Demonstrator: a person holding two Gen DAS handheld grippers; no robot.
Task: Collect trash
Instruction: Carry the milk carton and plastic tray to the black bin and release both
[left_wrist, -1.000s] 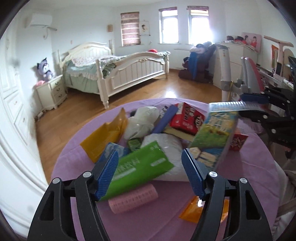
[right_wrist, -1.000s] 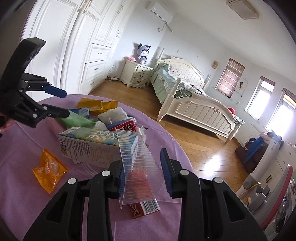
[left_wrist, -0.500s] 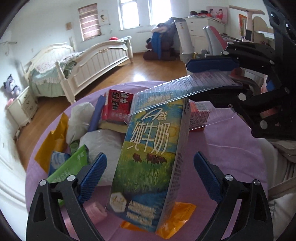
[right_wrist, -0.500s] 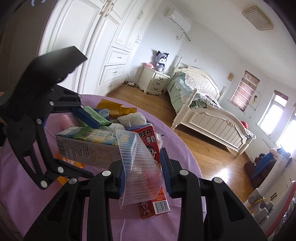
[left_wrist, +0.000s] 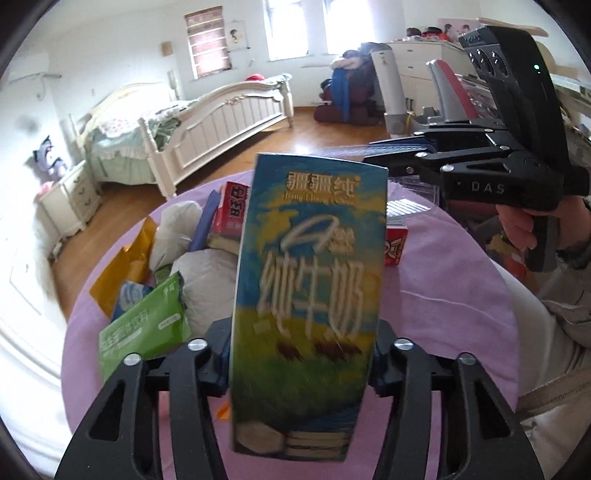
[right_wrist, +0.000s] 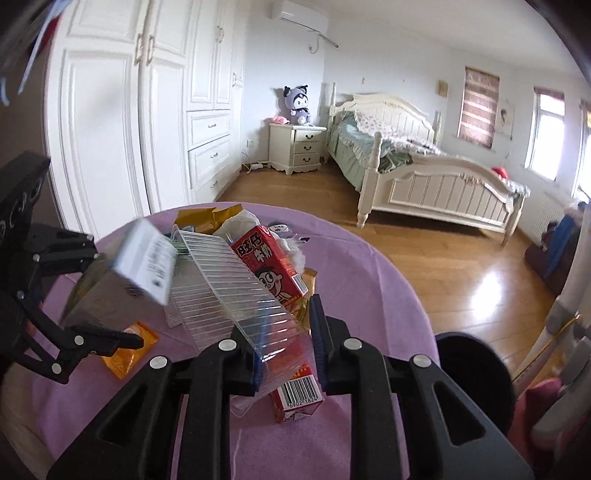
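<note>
A blue-and-green milk carton (left_wrist: 306, 277) stands upright between the fingers of my left gripper (left_wrist: 299, 354). Its jaws are closing, and both blue pads lie against the carton's sides. In the right wrist view the same carton (right_wrist: 144, 258) tilts in the left gripper (right_wrist: 114, 295) at the left edge. My right gripper (right_wrist: 286, 347) is closing on a clear ribbed plastic tray (right_wrist: 229, 288), which sticks out ahead of its pads. From the left wrist view the right gripper (left_wrist: 373, 157) reaches in from the right, behind the carton.
The round table has a purple cloth (left_wrist: 443, 295). On it lie a green tissue pack (left_wrist: 144, 328), a yellow wrapper (left_wrist: 125, 266), white crumpled bags (left_wrist: 207, 280), red drink cartons (right_wrist: 273, 266) and an orange packet (right_wrist: 129, 350). A dark round container (right_wrist: 472, 369) stands off the table's right edge.
The left gripper moved up to the milk carton and closed its jaws onto it. The right gripper drew the clear tray off the carton's top, and its jaws narrowed.
</note>
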